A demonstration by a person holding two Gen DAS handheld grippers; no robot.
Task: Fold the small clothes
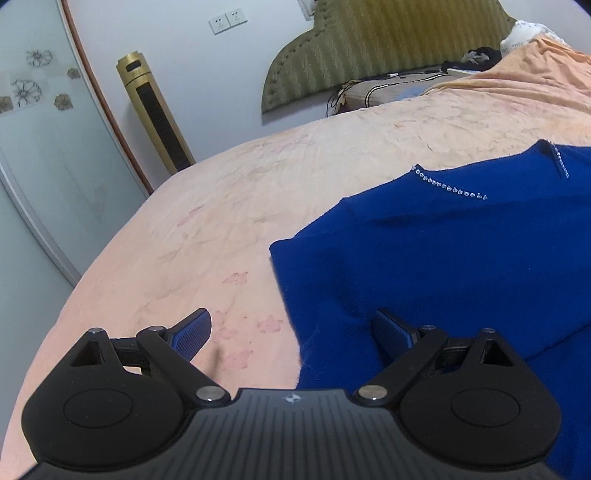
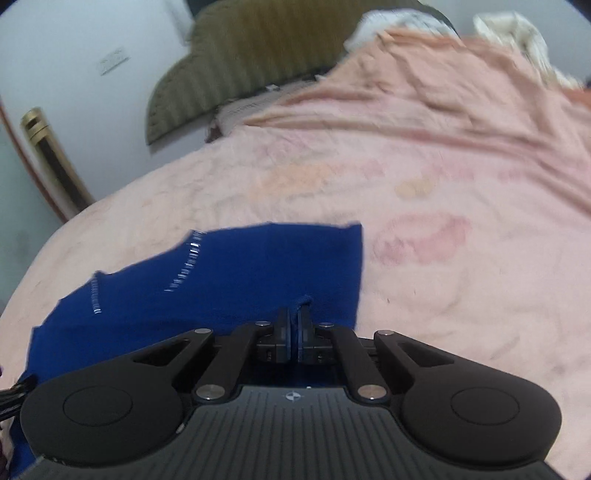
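Pinching a near fold of the blue top (image 2: 229,280): right gripper (image 2: 294,325), jaws pressed on cloth. Left gripper (image 1: 291,332) spread, empty, over the top's left edge. Top lies on the bed (image 1: 184,229), partly folded by appearance; folding unfinished.

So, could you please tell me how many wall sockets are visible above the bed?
2: a pair of white wall sockets side by side, one left of the other, beside the olive padded headboard. Others may be hidden.
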